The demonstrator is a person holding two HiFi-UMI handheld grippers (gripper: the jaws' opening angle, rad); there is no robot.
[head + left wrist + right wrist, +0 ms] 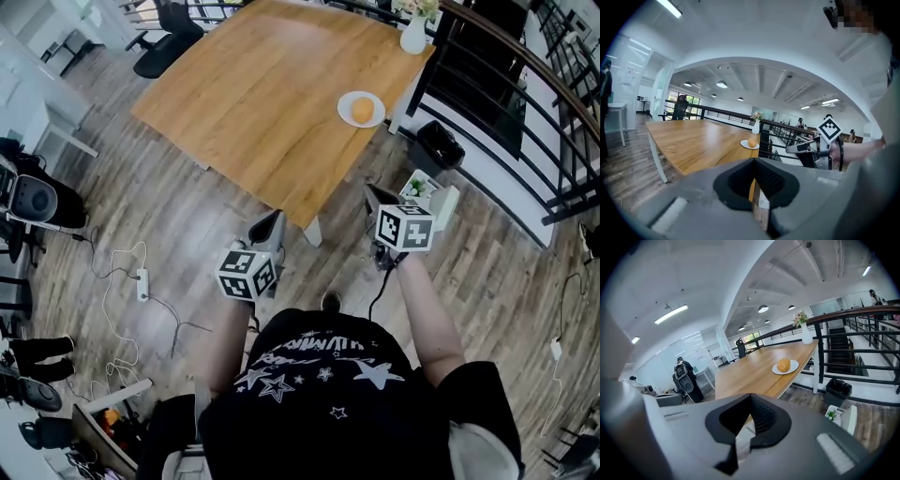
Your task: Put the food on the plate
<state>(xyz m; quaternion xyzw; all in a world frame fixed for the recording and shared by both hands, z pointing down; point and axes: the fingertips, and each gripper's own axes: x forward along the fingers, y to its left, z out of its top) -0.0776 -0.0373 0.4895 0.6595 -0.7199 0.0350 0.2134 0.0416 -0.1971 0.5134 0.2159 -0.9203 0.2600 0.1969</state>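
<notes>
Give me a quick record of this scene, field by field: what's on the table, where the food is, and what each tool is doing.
Surface: wooden table
Dish: white plate, near the table's edge
Item: round orange food, lying on the plate
Other: white vase with flowers, at the table's corner
Left side: left tool shut, empty, over the floor
Right side: right tool shut, empty, over the floor

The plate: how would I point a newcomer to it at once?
Find the big wooden table and follow its right edge along the black railing. Short of the white vase at the far corner sits a small round white plate, the only dish there, carrying one orange-brown piece of food.
</notes>
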